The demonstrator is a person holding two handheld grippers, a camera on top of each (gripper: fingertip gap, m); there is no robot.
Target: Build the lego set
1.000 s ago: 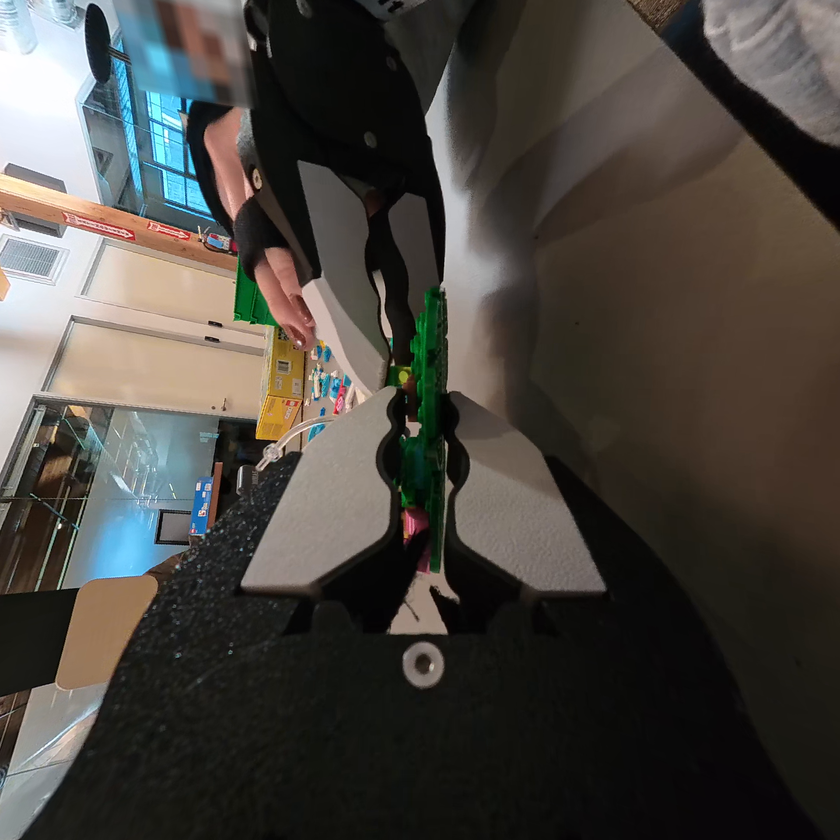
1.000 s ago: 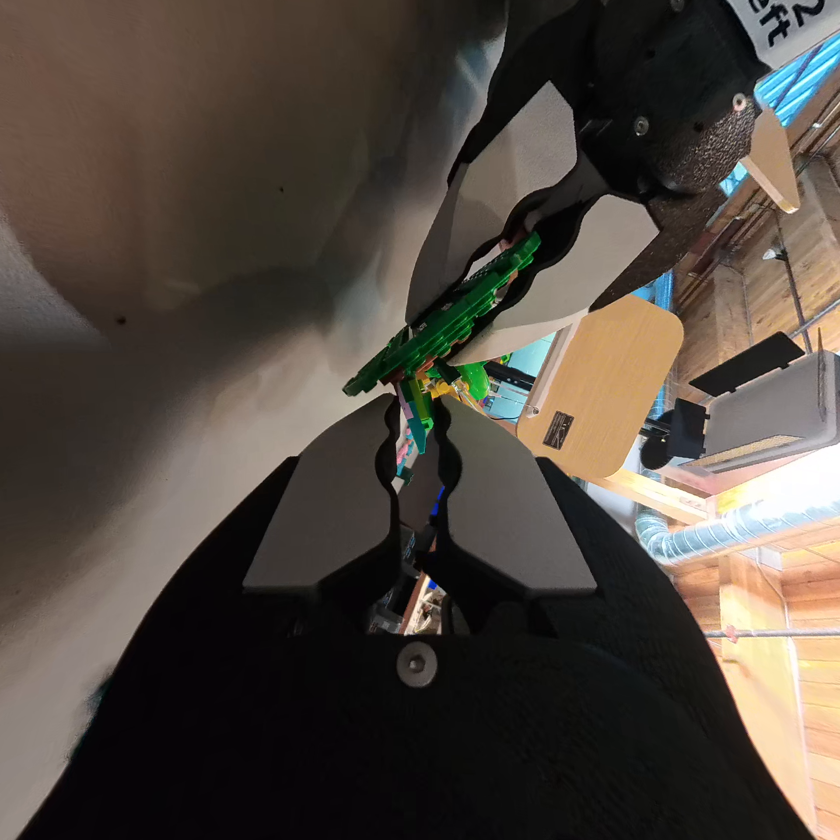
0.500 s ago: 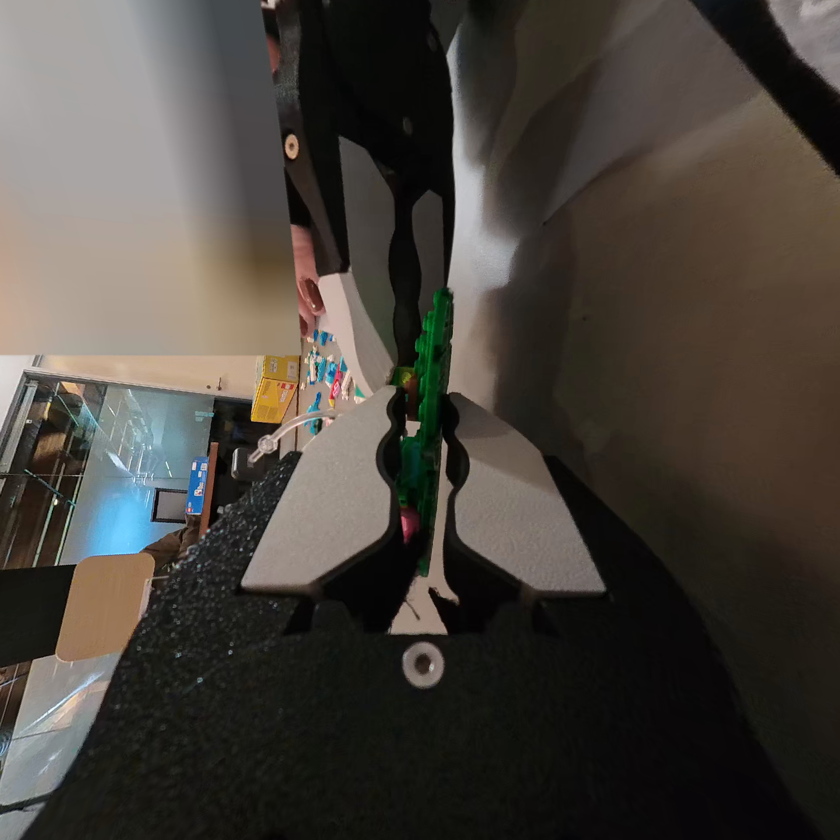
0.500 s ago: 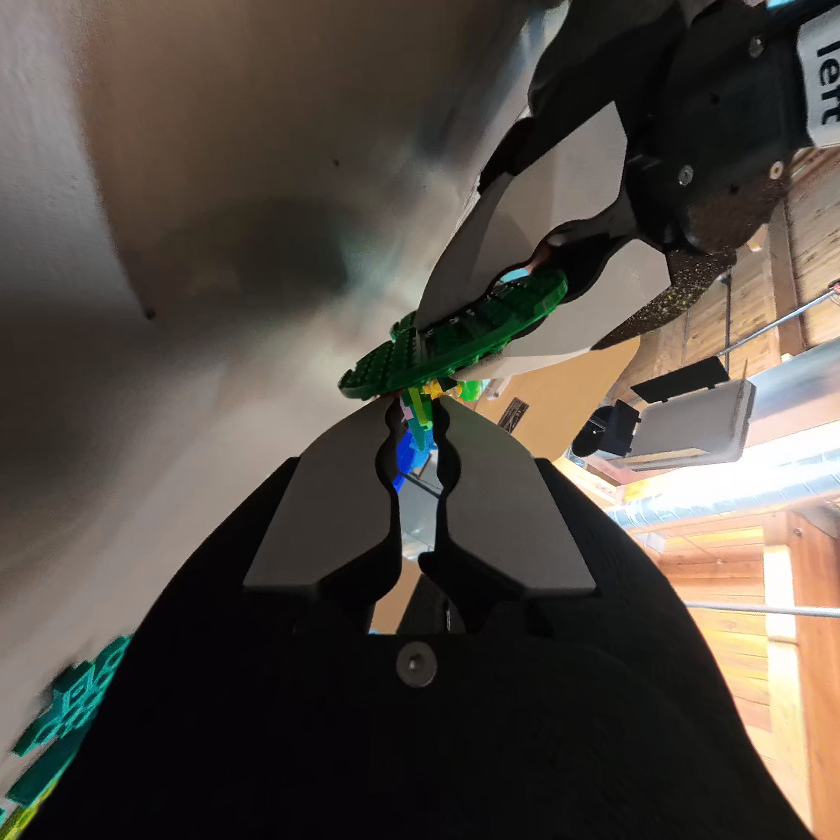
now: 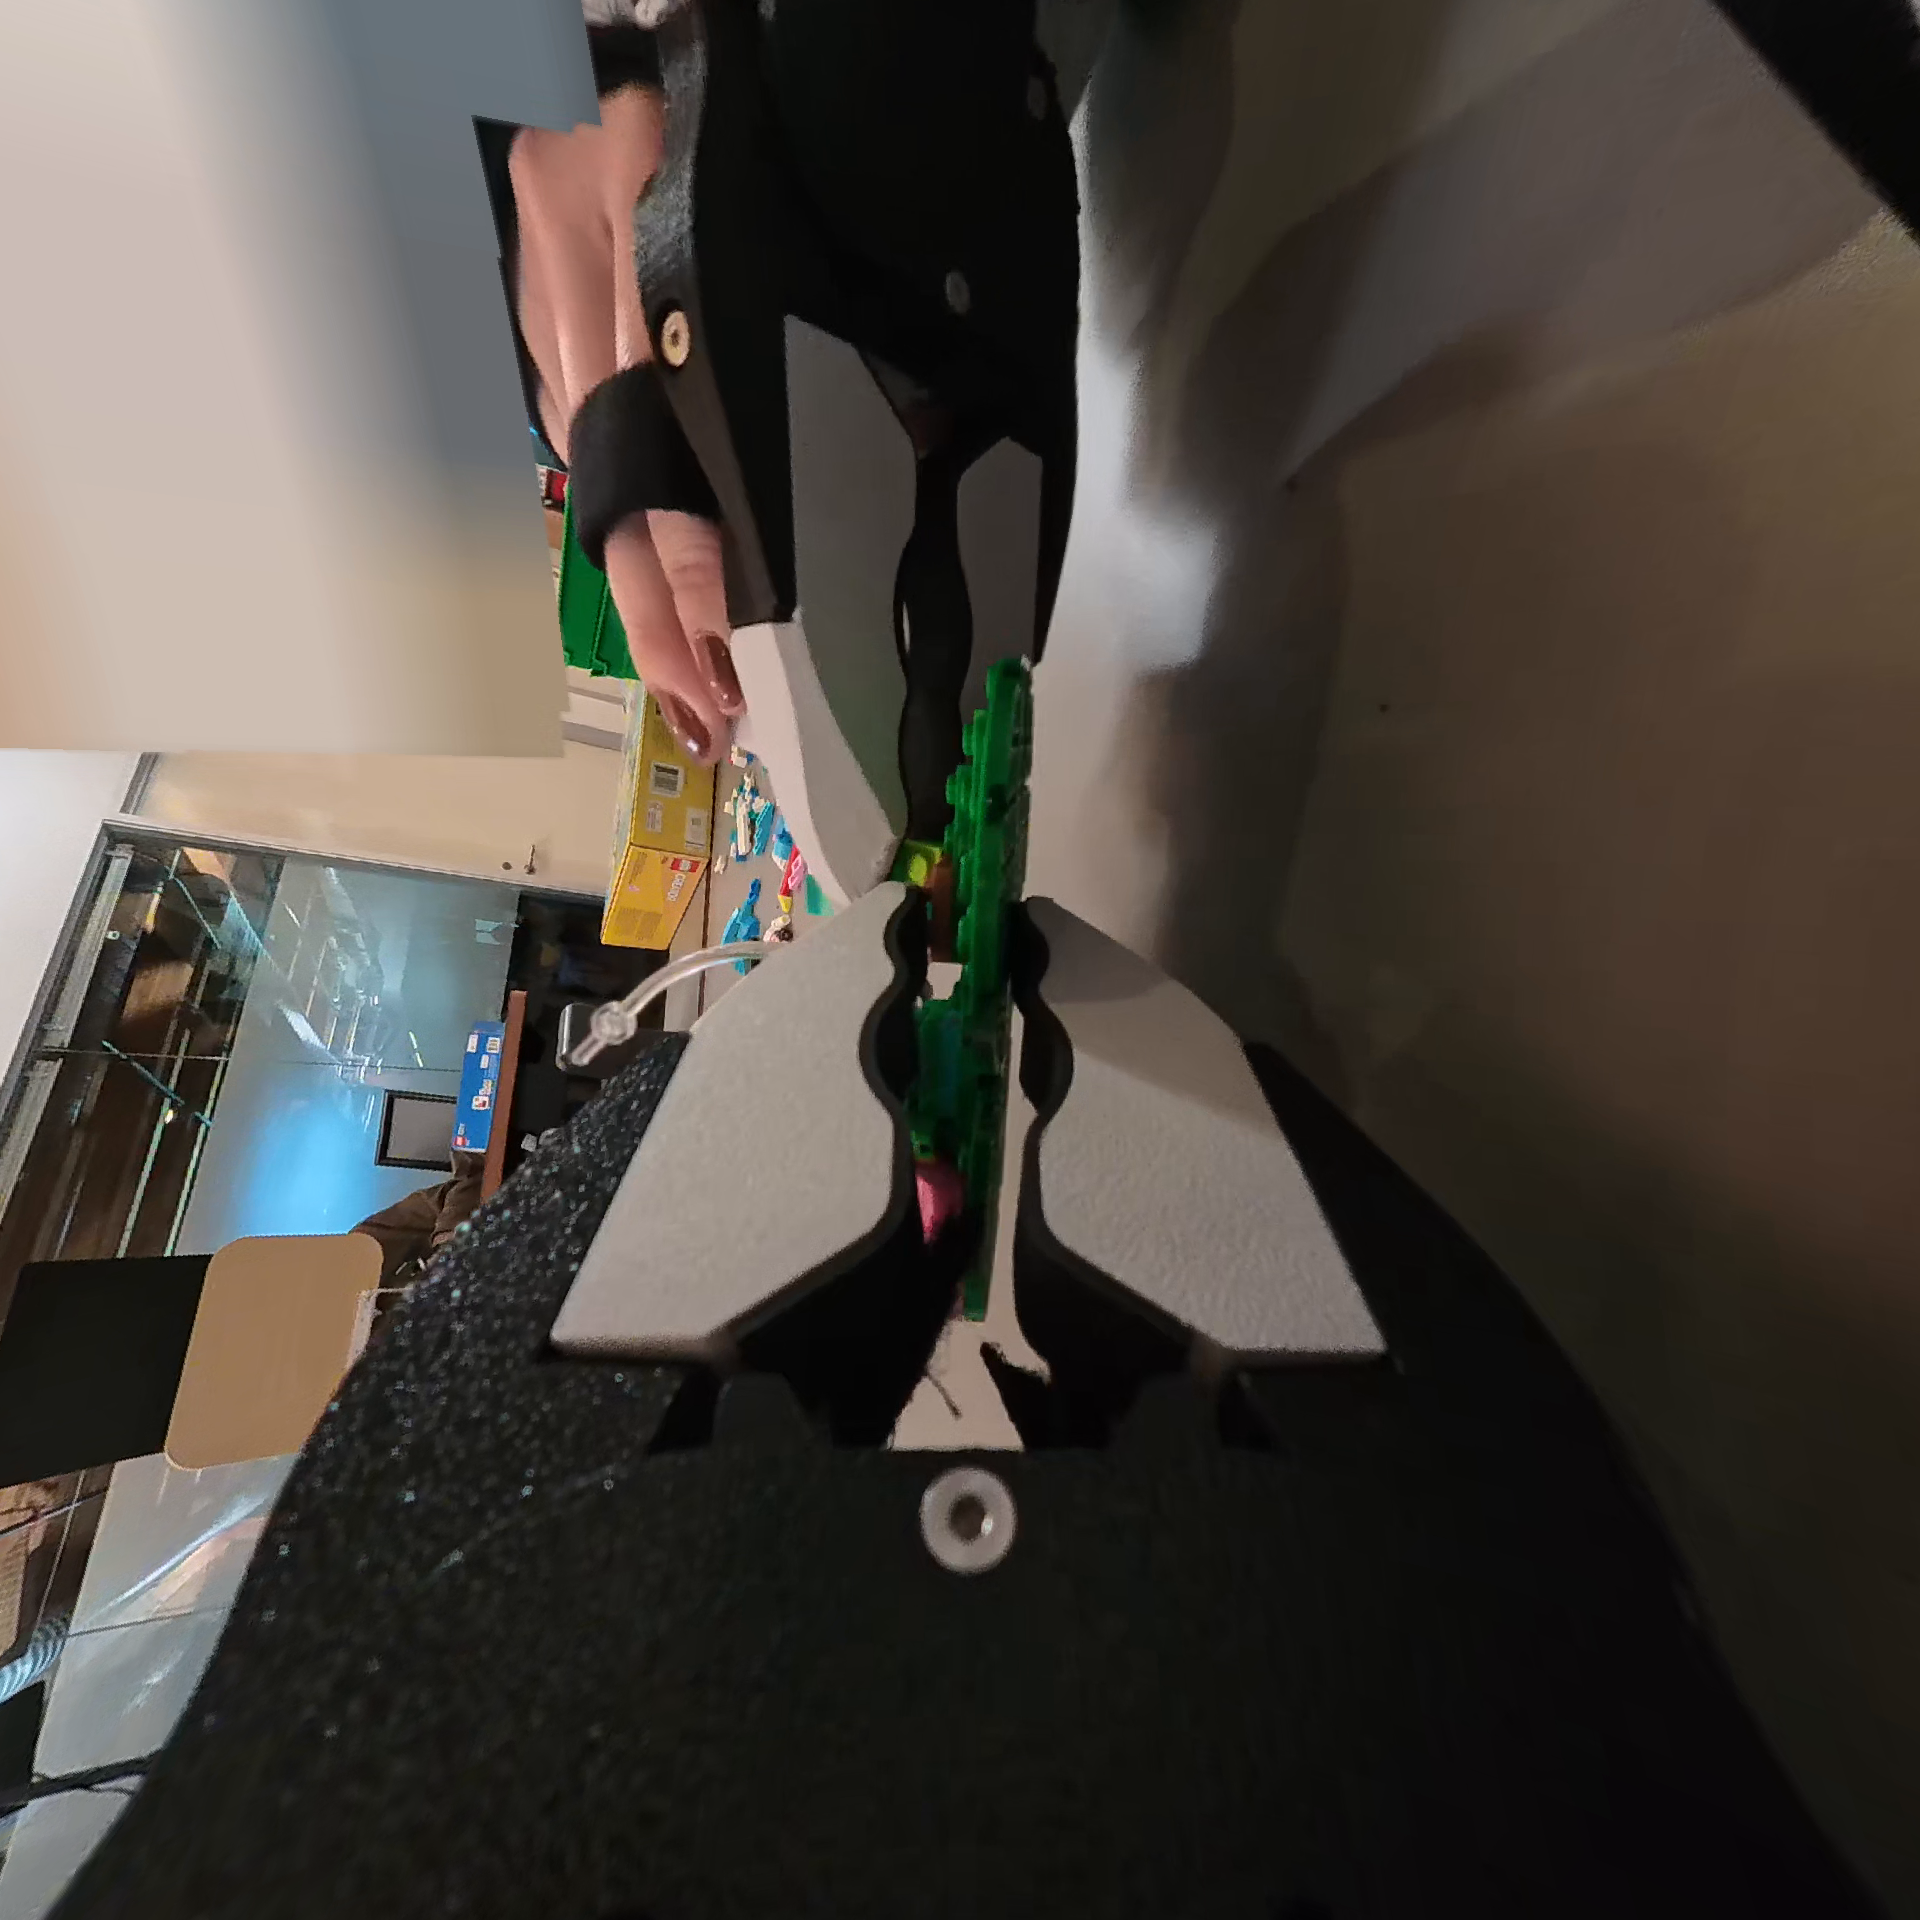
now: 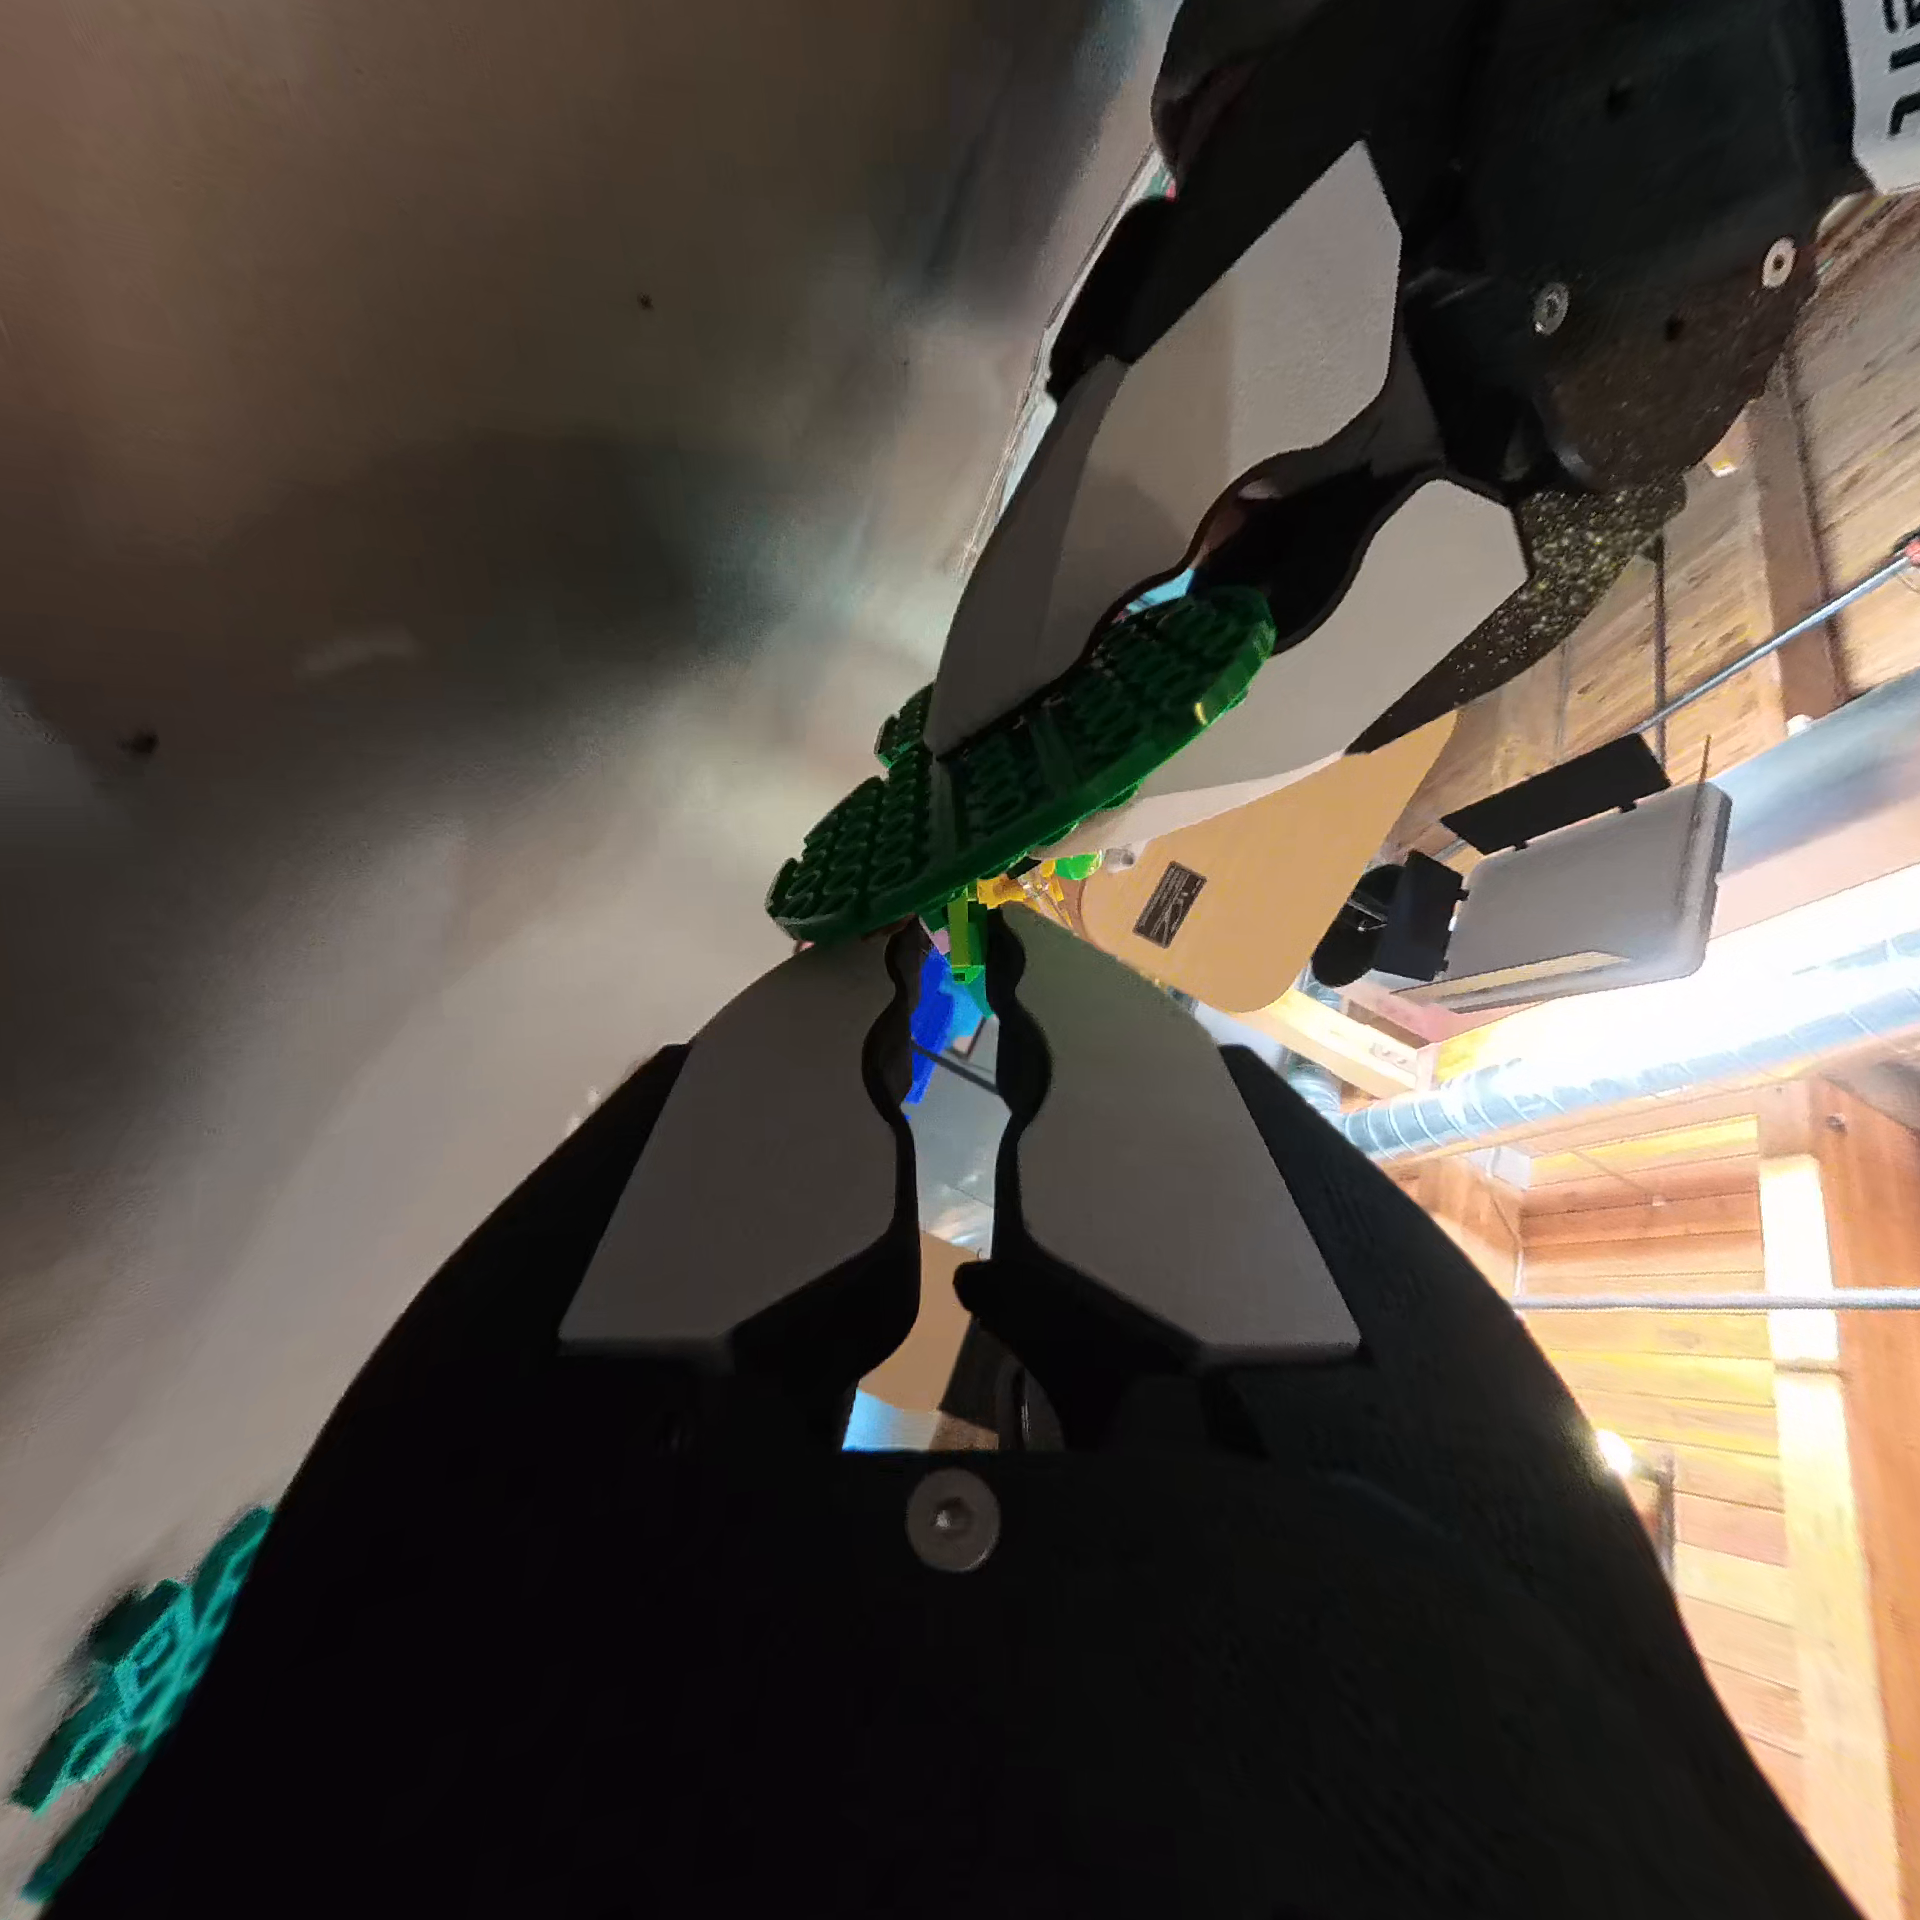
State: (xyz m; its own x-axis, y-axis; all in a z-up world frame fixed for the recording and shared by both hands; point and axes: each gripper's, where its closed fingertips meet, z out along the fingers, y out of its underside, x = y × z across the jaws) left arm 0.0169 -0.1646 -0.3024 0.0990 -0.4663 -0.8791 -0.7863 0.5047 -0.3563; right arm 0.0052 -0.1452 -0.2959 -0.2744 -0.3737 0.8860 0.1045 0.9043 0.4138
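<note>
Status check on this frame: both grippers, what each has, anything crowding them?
Left gripper clamped on green brick plate. Right gripper closed on lime piece under that plate. Grippers nose to nose; nothing else crowding.

Both grippers, left (image 5: 966,935) and right (image 6: 951,935), meet tip-to-tip, jaws clamped.

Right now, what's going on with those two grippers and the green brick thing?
A person holds both grippers off the table. The left gripper clamps a green studded plate edge-on between its pads. The right gripper pinches a lime-green piece on the small bricks attached to that plate. Loose bricks and yellow boxes lie on the white table behind.
</note>
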